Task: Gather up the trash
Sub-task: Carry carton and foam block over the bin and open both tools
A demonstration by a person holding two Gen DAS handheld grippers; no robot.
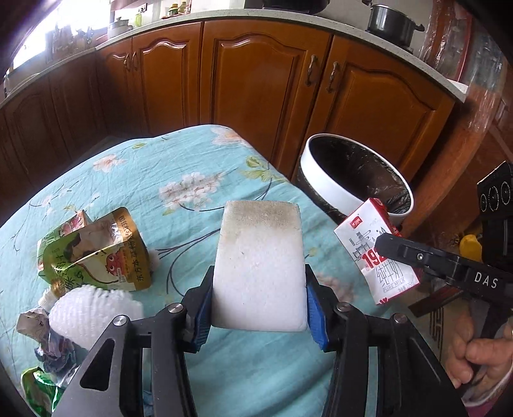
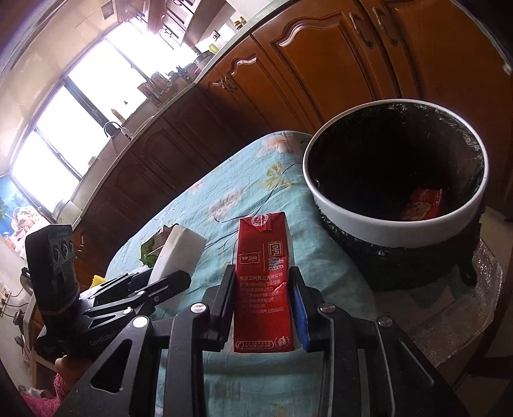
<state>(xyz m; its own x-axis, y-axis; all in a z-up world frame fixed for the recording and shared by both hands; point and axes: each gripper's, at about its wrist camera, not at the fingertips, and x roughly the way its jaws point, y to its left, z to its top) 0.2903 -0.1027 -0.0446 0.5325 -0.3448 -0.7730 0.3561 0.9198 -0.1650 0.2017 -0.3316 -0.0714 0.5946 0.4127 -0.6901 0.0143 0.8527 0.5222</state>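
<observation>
My left gripper [image 1: 259, 292] is shut on a white foam block [image 1: 259, 266] and holds it above the floral tablecloth [image 1: 179, 173]. My right gripper [image 2: 262, 298] is shut on a red and white milk carton [image 2: 263, 282], also seen in the left wrist view [image 1: 375, 247], close to the bin. The white-rimmed trash bin [image 2: 394, 234] with a black liner stands just off the table's right edge; a red wrapper [image 2: 423, 205] lies inside it. The bin also shows in the left wrist view [image 1: 333, 192].
On the cloth at left lie a torn green snack pouch [image 1: 96, 253], a white foam fruit net [image 1: 93, 308], crumpled wrappers [image 1: 48, 340] and a green bag [image 1: 38, 391]. Wooden kitchen cabinets [image 1: 256, 77] stand behind the table. A pot [image 1: 391, 22] sits on the counter.
</observation>
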